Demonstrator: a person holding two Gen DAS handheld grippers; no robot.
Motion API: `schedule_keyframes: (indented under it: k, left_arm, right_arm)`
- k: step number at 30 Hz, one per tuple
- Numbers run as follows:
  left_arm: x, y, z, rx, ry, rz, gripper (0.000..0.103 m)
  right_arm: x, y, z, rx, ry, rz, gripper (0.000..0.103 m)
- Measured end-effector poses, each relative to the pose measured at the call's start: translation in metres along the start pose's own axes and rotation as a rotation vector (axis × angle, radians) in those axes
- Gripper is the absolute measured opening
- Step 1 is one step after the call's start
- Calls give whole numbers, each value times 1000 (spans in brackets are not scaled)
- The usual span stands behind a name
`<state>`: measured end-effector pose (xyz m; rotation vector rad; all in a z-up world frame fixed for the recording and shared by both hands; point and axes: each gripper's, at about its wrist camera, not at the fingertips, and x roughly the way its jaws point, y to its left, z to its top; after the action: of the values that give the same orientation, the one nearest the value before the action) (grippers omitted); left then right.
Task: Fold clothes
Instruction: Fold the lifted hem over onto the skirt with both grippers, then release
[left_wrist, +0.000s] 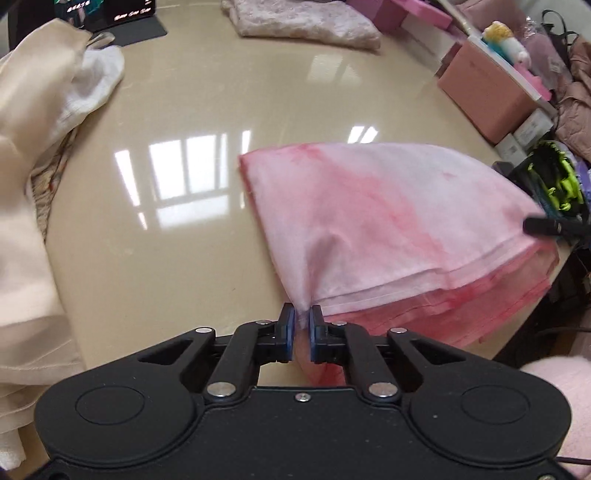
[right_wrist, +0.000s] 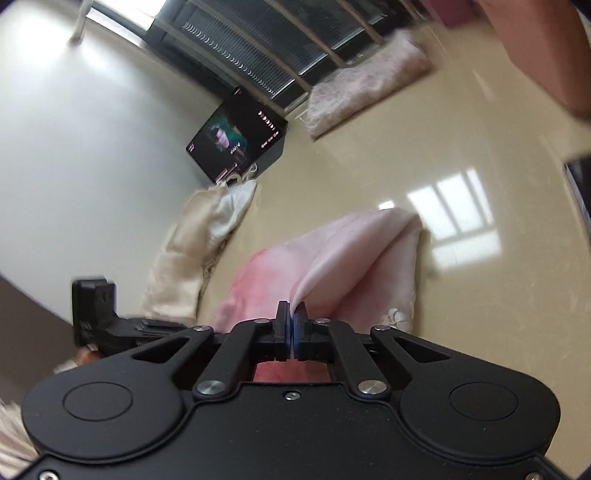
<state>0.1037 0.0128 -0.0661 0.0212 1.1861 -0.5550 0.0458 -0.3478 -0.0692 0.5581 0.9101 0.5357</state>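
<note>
A pink and white tie-dyed cloth (left_wrist: 388, 221) lies partly folded on the glossy beige table (left_wrist: 184, 229). My left gripper (left_wrist: 303, 314) is shut on the near corner of its top layer, with fabric bunched between the blue pads. In the right wrist view the same cloth (right_wrist: 332, 258) rises in a fold, and my right gripper (right_wrist: 291, 314) is shut on a pinched edge of it. The other gripper's black tip (left_wrist: 543, 226) shows at the cloth's far right edge, and the left gripper's body (right_wrist: 96, 314) appears at the left of the right wrist view.
A cream satin garment (left_wrist: 33, 155) and a white cloth (left_wrist: 96, 77) are heaped at the left. A folded lace piece (left_wrist: 306, 26) lies at the back. Pink boxes (left_wrist: 484, 85) line the right edge, and a dark tablet (right_wrist: 240, 136) stands by the wall.
</note>
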Motion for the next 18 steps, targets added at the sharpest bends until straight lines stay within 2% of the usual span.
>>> schedule_keyframes:
  k: [2, 3, 4, 6, 8, 10, 11, 12, 13, 15, 18]
  left_arm:
    - [-6, 5, 1, -24, -35, -30, 10]
    - [-13, 7, 3, -40, -76, -28, 19]
    - [-20, 9, 5, -55, -117, -26, 38]
    - [-35, 12, 9, -85, -199, -23, 56]
    - [-47, 5, 15, -54, -277, -47, 56]
    - [-47, -11, 21, 5, -296, -49, 51]
    - [-43, -20, 23, 46, -283, -43, 45]
    - [-36, -29, 24, 87, -261, -44, 33]
    - [-28, -37, 24, 117, -232, -55, 26]
    - [-11, -51, 22, 175, -176, -64, 22]
    - [15, -60, 15, 236, -105, -15, 21]
  right_arm:
    - [9, -4, -2, -13, 76, -33, 12]
    - [9, -7, -2, -5, 86, -37, 27]
    - [5, -11, 0, 13, 64, -30, 43]
    - [-8, -25, 7, 88, -33, -3, 55]
    - [-17, -43, 19, 180, -113, 36, 56]
    - [-12, -58, 32, 251, -133, 35, 57]
    - [-5, -64, 38, 279, -124, 32, 57]
    - [5, -69, 43, 305, -109, 29, 56]
    - [14, -75, 48, 332, -94, 25, 54]
    - [32, -85, 56, 395, -67, 23, 51]
    - [57, -98, 57, 483, -44, 28, 36]
